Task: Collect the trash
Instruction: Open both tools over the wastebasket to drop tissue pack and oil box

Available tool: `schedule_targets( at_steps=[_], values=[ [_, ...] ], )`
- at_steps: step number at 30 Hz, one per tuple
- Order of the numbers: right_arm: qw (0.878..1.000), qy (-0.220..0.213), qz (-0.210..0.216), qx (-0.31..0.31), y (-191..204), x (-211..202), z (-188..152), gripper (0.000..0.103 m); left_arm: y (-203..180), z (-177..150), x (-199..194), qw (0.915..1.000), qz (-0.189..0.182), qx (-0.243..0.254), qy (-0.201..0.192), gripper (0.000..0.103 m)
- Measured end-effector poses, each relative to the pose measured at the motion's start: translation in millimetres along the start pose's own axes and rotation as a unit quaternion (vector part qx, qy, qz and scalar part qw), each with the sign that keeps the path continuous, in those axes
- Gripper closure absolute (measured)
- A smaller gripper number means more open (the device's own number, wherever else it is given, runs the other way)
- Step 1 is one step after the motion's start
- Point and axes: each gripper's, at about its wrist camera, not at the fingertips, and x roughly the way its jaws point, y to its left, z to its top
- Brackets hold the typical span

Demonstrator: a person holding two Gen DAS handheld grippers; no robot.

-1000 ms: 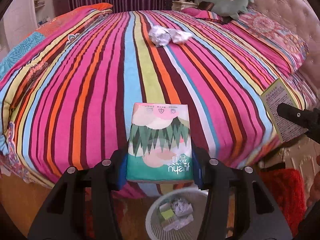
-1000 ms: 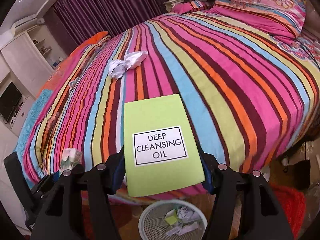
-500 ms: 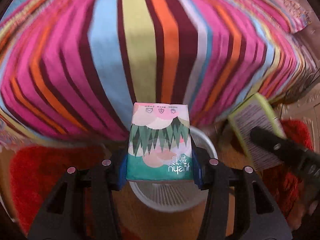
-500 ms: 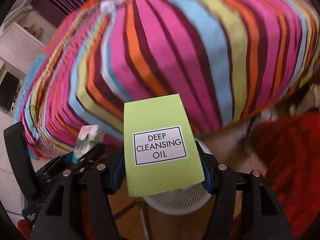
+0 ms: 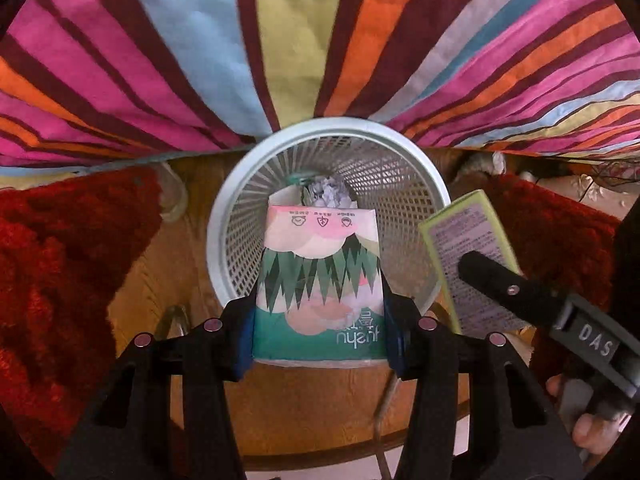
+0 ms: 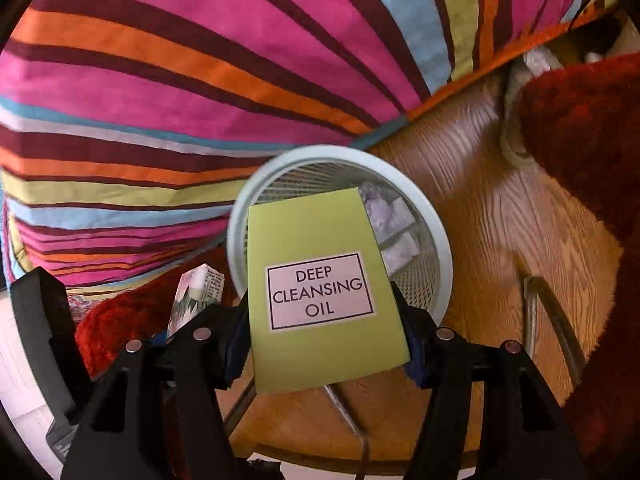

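Tissue pack (image 5: 320, 276) and green box (image 6: 320, 280), jaws clamped, now lowered from bed to basket (image 5: 404, 152)

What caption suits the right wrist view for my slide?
Right gripper holds a green box over the white basket, beside the striped bed.

Bin mouth open from above, hemmed in by bed and rugs

The bin (image 5: 224, 216) stands on the wood floor (image 5: 328, 412) with its far rim tucked against the hanging striped bedspread (image 5: 288, 40), so nothing passes on that side. Red rugs (image 5: 60, 280) flank it left and right; bare floor lies along the near rim. Crumpled paper (image 5: 330, 196) lies at the bottom, the upper part free. The tissue pack (image 5: 320, 280) and the green box (image 6: 320, 280) both hang over the mouth, side by side, crowding the opening.
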Motion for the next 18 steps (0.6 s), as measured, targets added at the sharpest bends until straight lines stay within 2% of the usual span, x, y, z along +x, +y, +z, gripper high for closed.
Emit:
schedule_targets(
  at_steps=[9, 18],
  values=[
    [0.998, 0.044, -0.007, 0.035, -16.8, 29.5, 8.5, 0.045, -3.1, 5.9, 33.0, 0.9984, 0.005, -0.007, 0.056, 0.053],
    [0.996, 0.071, -0.033, 0.031, -19.5, 55.7, 12.8, 0.045, -2.7, 10.5, 55.3, 0.9959, 0.011, -0.006, 0.090, 0.053]
  ],
)
